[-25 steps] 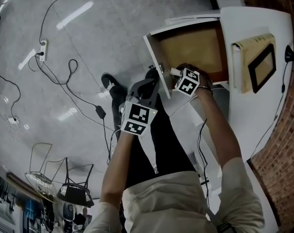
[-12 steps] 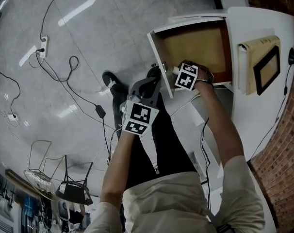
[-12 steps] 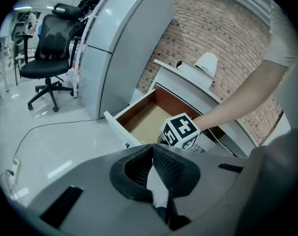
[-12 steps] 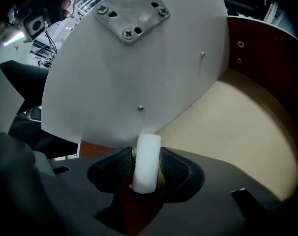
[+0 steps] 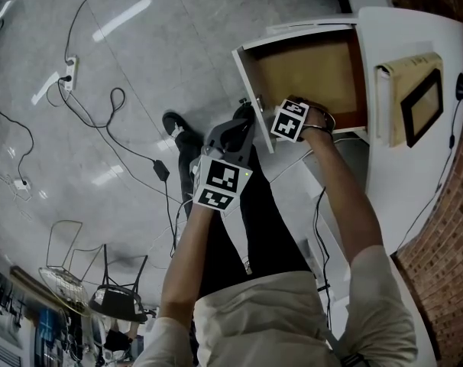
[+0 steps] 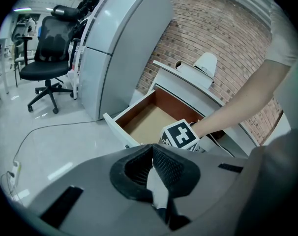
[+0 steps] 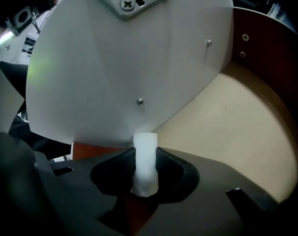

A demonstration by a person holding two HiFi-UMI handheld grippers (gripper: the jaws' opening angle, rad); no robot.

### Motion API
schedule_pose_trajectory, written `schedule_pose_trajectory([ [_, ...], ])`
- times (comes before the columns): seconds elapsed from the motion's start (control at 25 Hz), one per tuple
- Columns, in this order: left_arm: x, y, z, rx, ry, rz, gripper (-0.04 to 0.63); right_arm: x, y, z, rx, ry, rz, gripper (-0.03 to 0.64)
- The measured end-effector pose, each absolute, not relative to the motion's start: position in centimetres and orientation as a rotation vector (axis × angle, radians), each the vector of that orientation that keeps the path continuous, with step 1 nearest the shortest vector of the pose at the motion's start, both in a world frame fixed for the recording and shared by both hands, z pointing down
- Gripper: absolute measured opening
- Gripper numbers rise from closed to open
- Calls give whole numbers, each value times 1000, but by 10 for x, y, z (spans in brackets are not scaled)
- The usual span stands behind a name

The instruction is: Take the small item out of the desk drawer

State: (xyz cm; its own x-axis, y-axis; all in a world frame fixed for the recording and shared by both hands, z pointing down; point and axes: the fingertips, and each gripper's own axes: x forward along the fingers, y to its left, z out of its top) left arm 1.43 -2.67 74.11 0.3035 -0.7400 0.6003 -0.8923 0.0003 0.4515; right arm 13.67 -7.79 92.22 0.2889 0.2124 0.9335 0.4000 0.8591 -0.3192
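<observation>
Head view overhead; gripper views near drawer (image 5: 308,75)

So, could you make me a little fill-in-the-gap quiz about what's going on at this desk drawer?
1. The white-fronted drawer with the tan bottom is not shut but ___.
2. The small white cylindrical piece sits between the jaws of the ___ gripper.
3. The wall behind the white desk is built of ___.
Missing words: open; right; brick.
Note: the right gripper has just been closing its jaws, with the piece between them.
</observation>
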Motion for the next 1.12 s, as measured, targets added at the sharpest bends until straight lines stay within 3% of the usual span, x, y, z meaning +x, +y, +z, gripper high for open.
schedule_pose_trajectory([
  [1.12, 5, -39, 732, 1843, -1426, 290, 17, 108, -96, 877, -259, -1591, -7, 146],
])
